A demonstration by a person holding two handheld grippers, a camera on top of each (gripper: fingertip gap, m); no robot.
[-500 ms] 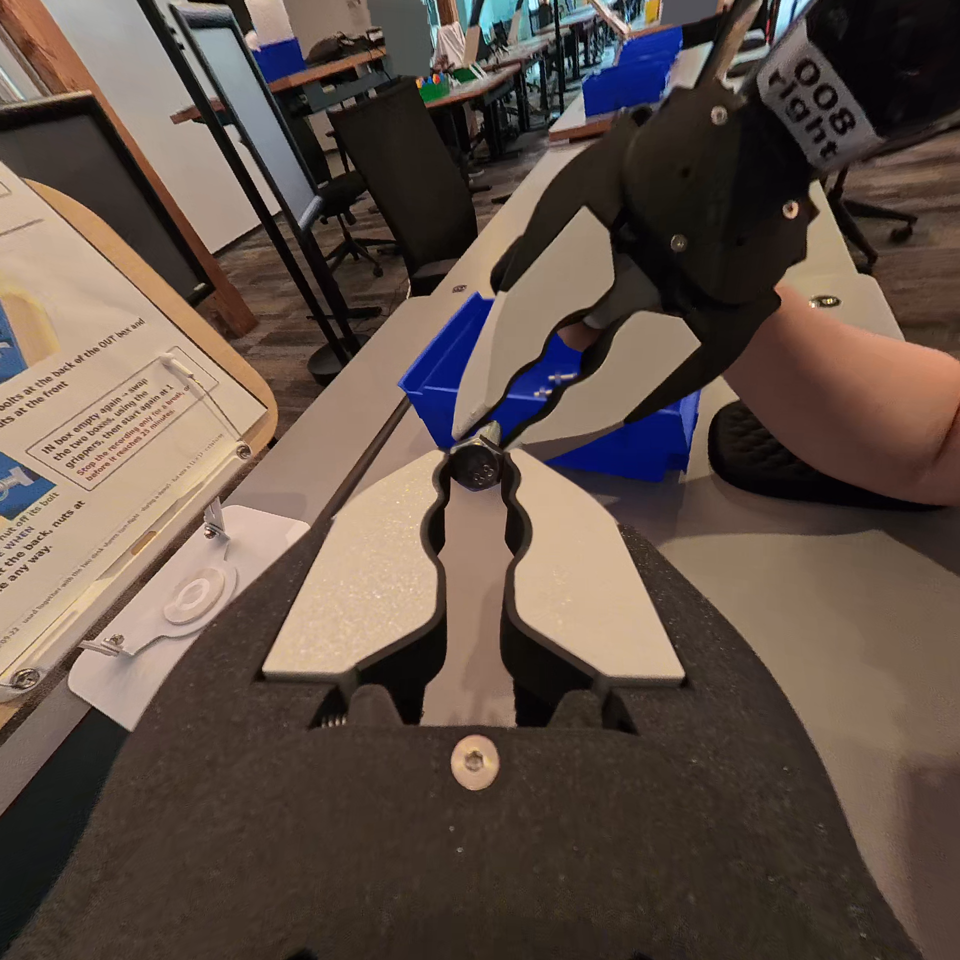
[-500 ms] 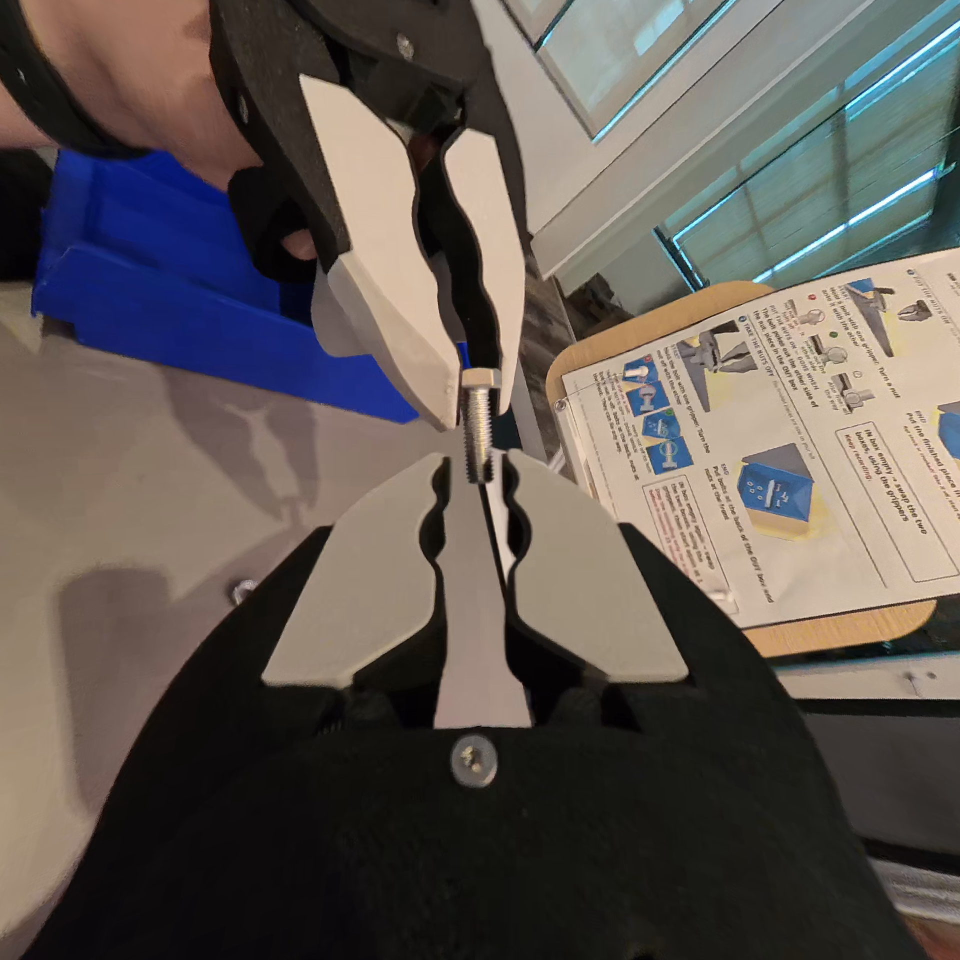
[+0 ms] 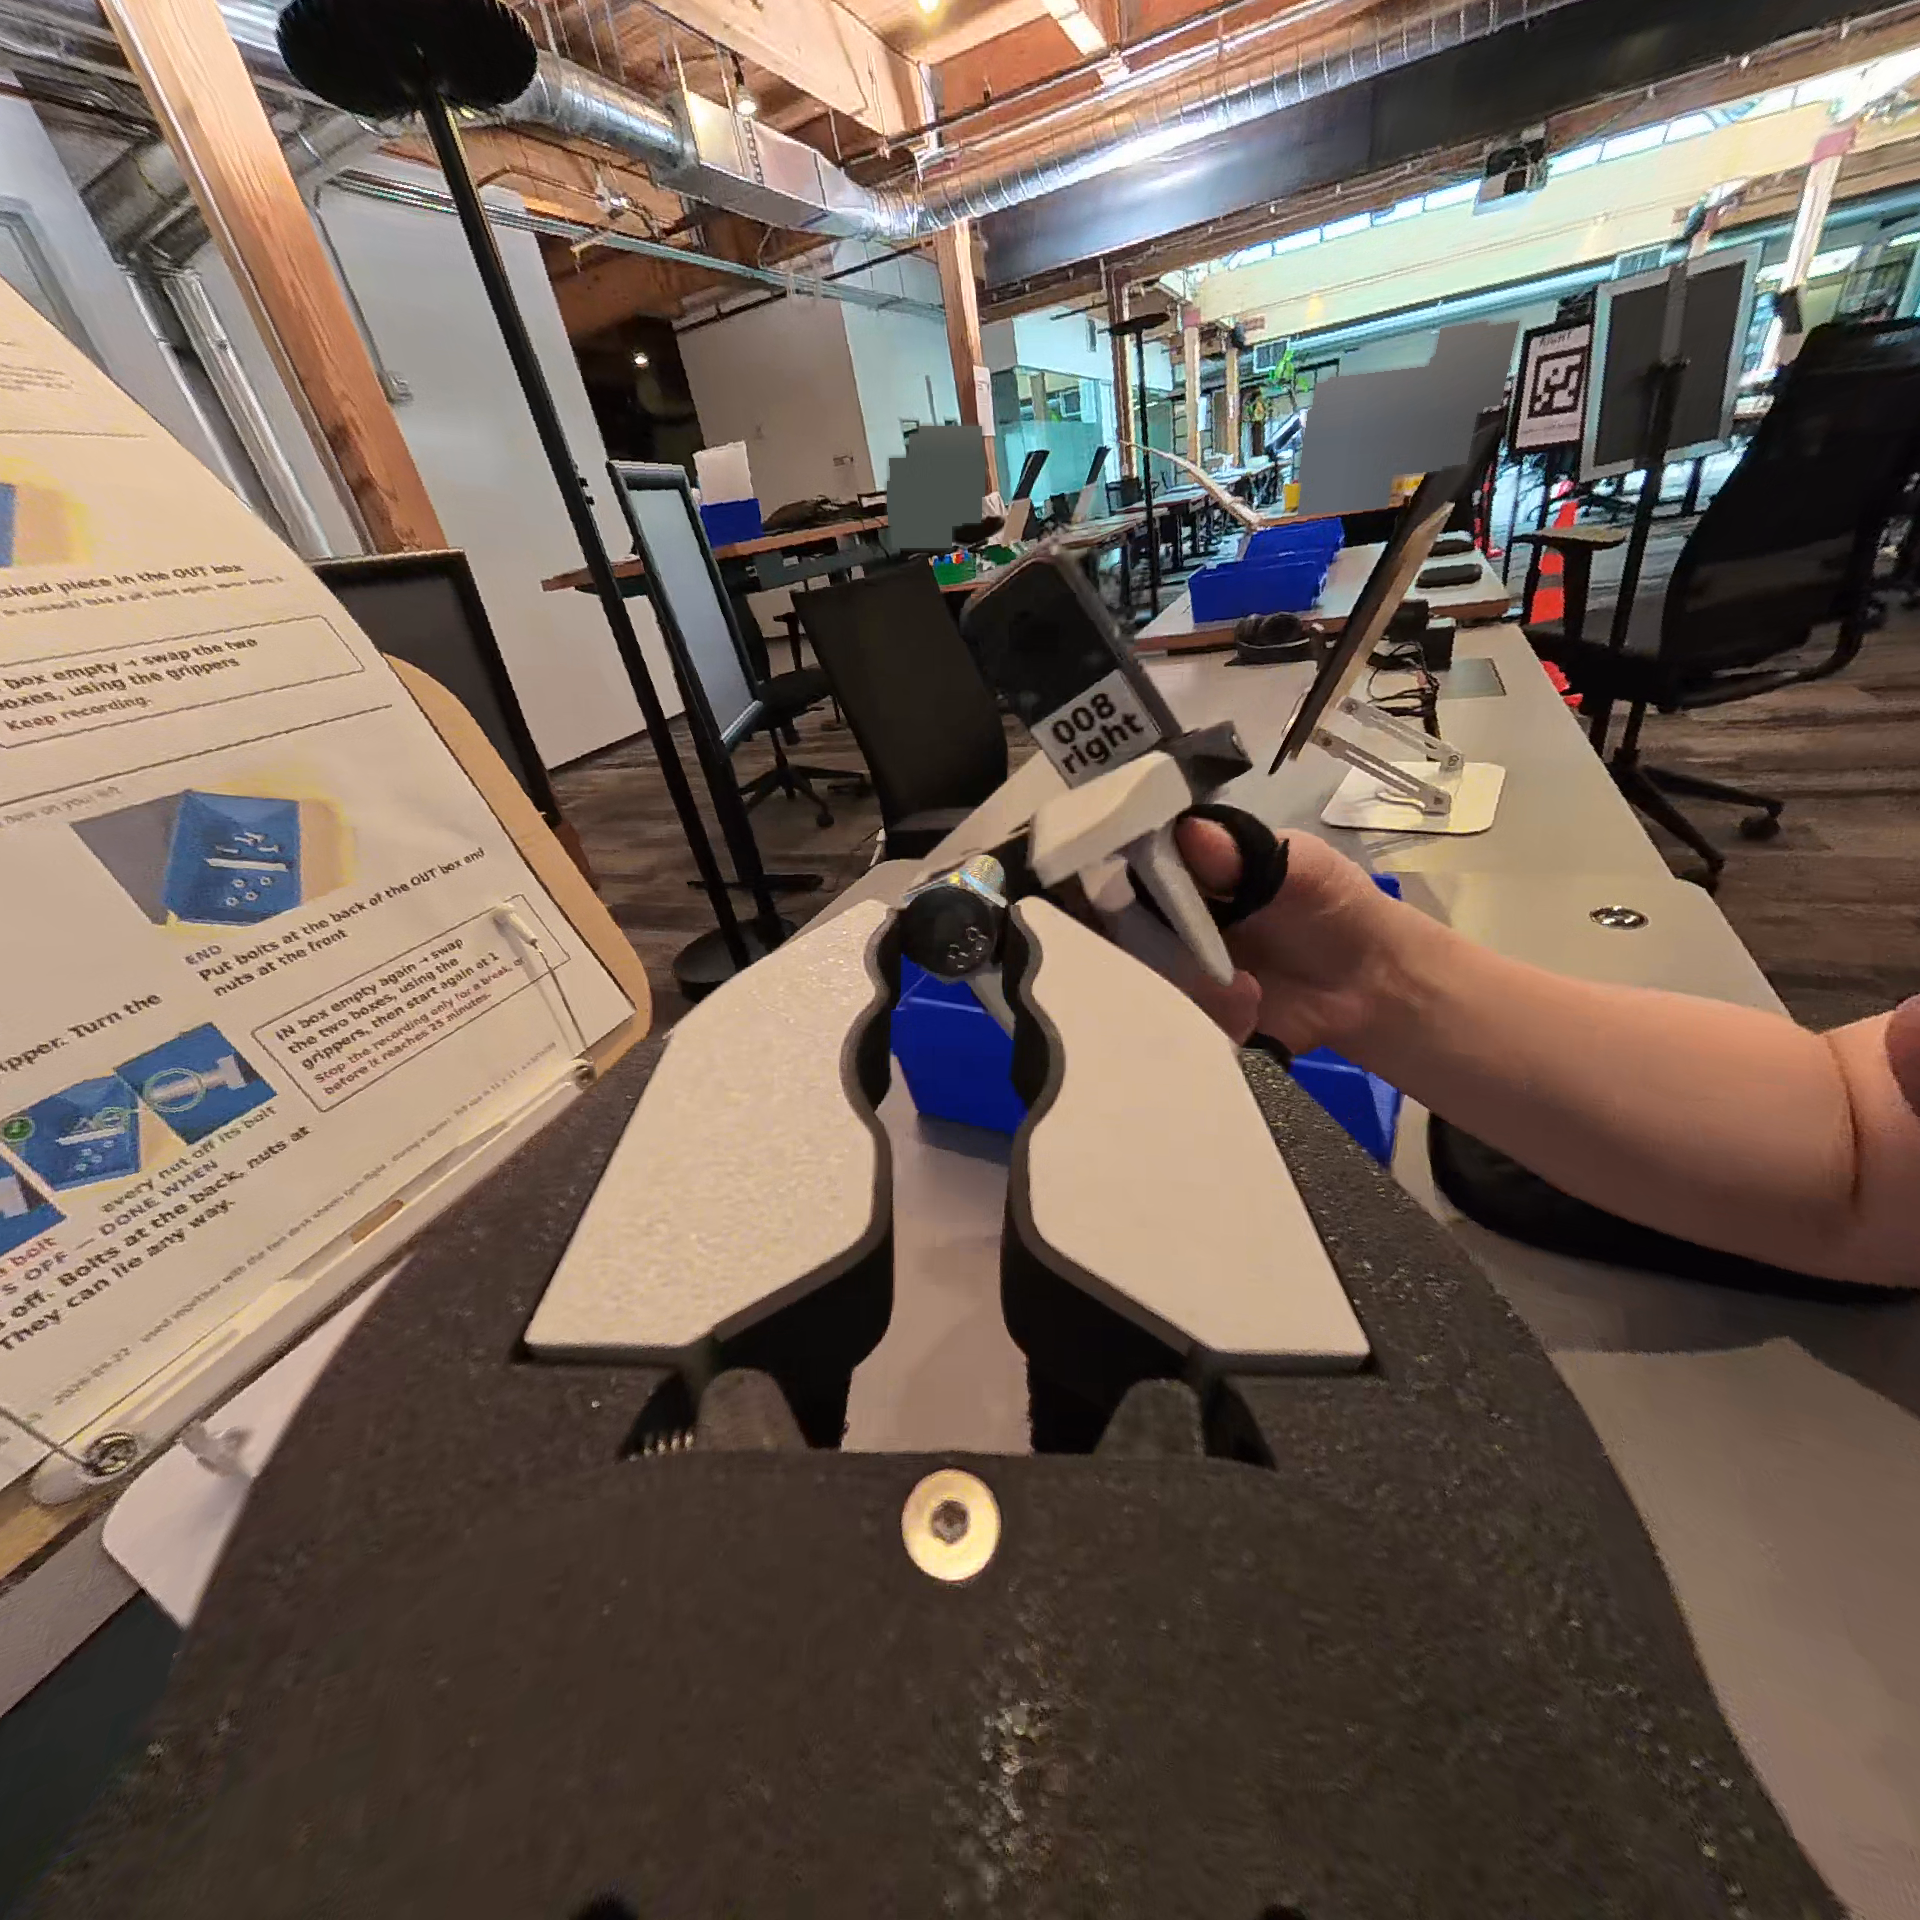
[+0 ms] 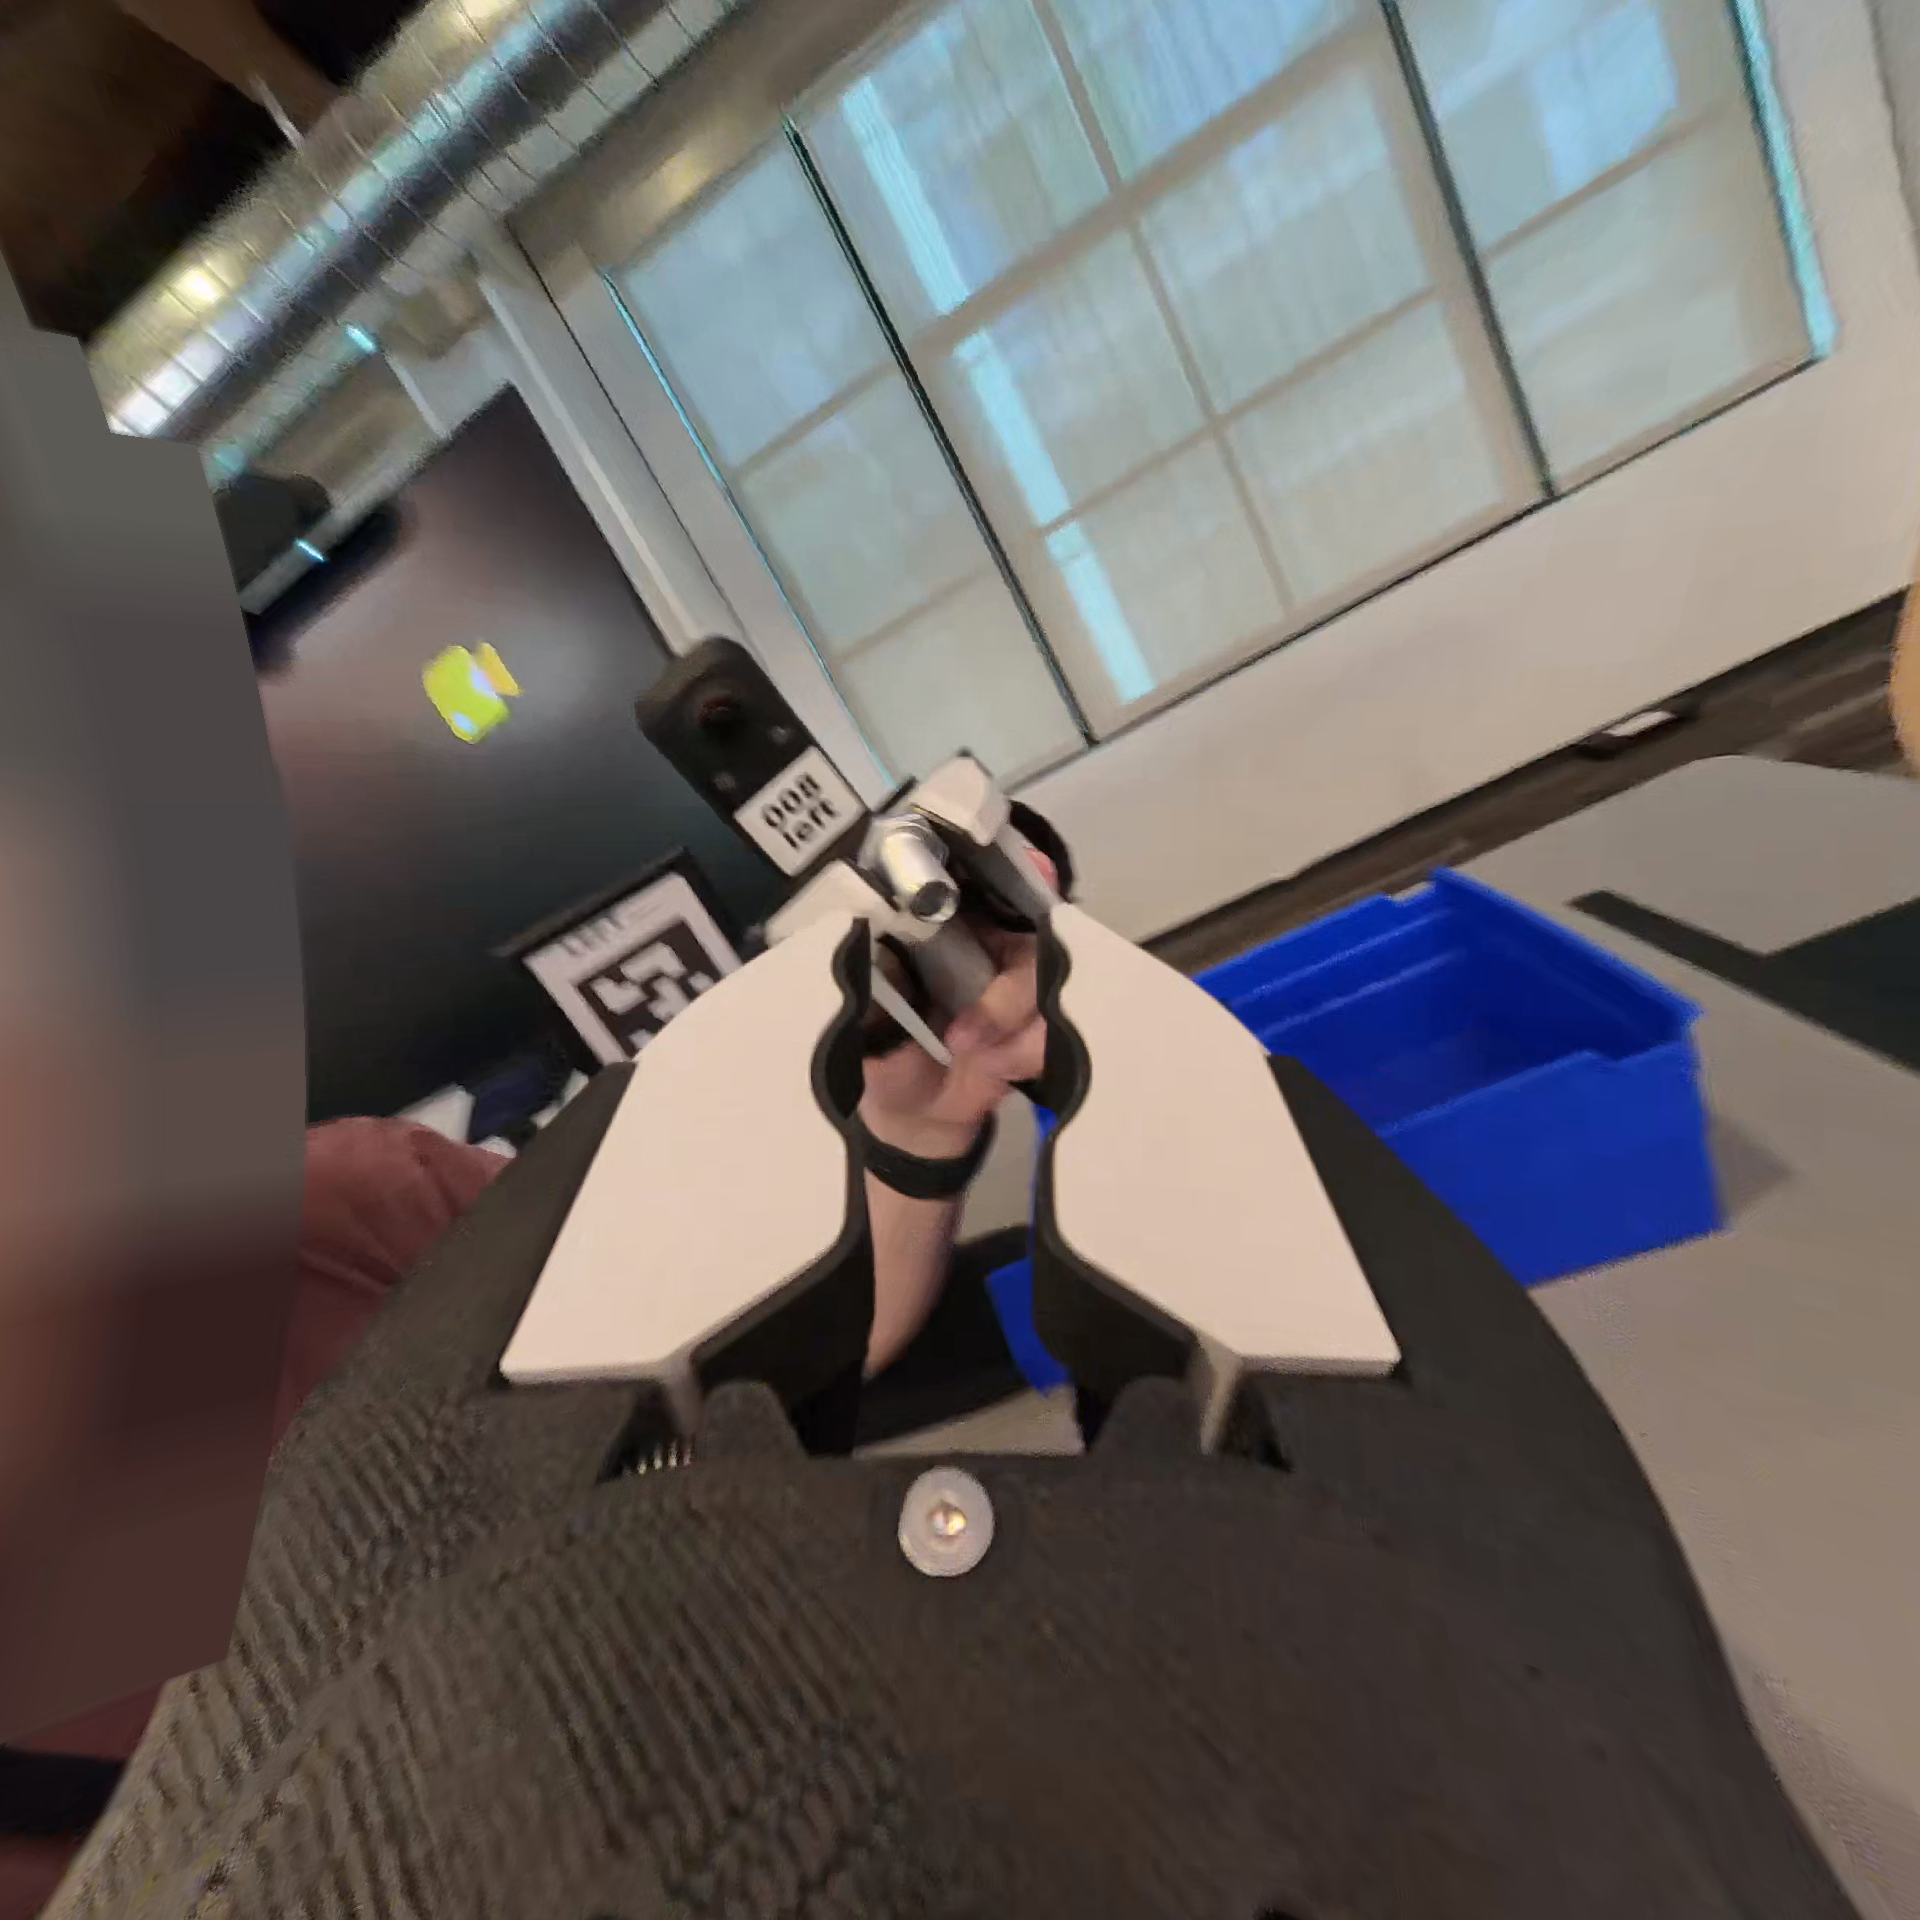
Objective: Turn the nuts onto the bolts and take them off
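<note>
A long grey desk [image 3: 1621, 997] carries the work, with a blue bin [image 3: 961, 1070] standing on it just beyond the left gripper [image 3: 951, 935]. The same blue bin [image 4: 1455, 1081] shows in the right wrist view, to the right of the right gripper [image 4: 951, 945]. A sheet of printed instructions [image 3: 208, 935] leans on a wooden board at the left edge of the desk.

The left gripper is raised above the desk, and its fingers [image 3: 748, 1122] pinch the dark head of a bolt [image 3: 951, 930] at their tips. The bolt's shank points away from the camera toward the right gripper [image 3: 1132, 883], which a person's hand [image 3: 1299, 956] holds close by, beside the bolt. In the right wrist view the fingers [image 4: 1174, 1132] are spread apart with nothing between them. The bolt's threaded end [image 4: 920, 883] faces this camera just beyond their tips, gripped by the left gripper [image 4: 914, 883] behind it. The view is blurred, so I cannot tell whether a nut sits on the thread.
</note>
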